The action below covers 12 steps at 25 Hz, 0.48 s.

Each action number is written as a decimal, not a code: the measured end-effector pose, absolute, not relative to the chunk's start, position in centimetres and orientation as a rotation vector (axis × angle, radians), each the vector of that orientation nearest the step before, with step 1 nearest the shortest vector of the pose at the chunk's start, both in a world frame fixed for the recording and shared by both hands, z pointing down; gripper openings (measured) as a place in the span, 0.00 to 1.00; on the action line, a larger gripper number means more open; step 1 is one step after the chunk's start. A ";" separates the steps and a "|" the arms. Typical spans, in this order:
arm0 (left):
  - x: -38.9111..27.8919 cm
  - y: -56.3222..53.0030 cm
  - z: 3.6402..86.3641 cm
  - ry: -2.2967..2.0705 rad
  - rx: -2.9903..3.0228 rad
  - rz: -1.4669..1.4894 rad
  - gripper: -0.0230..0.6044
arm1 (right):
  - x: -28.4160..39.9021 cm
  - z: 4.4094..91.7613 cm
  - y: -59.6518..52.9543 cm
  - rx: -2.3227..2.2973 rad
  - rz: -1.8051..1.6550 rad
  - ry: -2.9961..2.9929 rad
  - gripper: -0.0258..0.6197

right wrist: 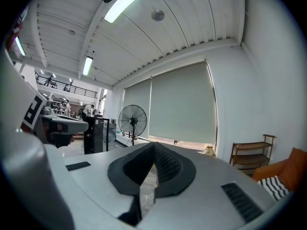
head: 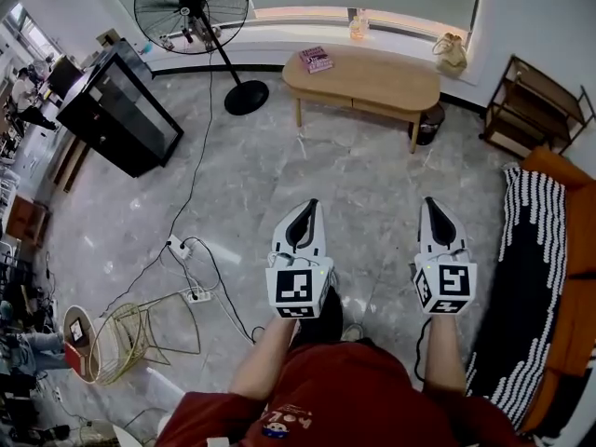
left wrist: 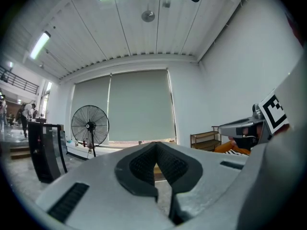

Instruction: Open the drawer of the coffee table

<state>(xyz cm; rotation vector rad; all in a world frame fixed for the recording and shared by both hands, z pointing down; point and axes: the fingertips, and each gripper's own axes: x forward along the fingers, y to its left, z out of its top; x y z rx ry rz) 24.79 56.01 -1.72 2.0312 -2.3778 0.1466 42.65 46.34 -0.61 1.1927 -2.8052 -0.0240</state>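
An oval wooden coffee table (head: 363,80) stands by the far window wall in the head view, a pink book (head: 316,60) on its left end. I cannot make out its drawer from here. My left gripper (head: 306,206) and right gripper (head: 434,205) are held side by side well short of the table, pointing level toward it. Both are shut with nothing between the jaws. In the left gripper view the dark pads (left wrist: 144,169) meet at the tip; the right gripper view shows the pads (right wrist: 165,166) closed the same way.
A black pedestal fan (head: 192,7) stands left of the table, its base (head: 246,97) on the marble floor. A black cabinet (head: 116,110) is at left, cables and a power strip (head: 197,295) lie on the floor, a wooden shelf (head: 533,105) and an orange sofa with striped cloth (head: 531,277) are at right.
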 end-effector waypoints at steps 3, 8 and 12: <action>23.2 54.2 -1.3 -2.367 2.036 0.145 0.05 | 41.3 -0.3 44.7 1.200 -0.024 -2.791 0.04; 19.9 50.2 -0.8 -2.351 2.045 0.122 0.05 | 38.3 -0.1 40.9 1.213 -0.032 -2.774 0.04; 16.7 46.5 -0.6 -2.325 2.053 0.120 0.05 | 35.1 -0.2 37.3 1.229 -0.021 -2.757 0.04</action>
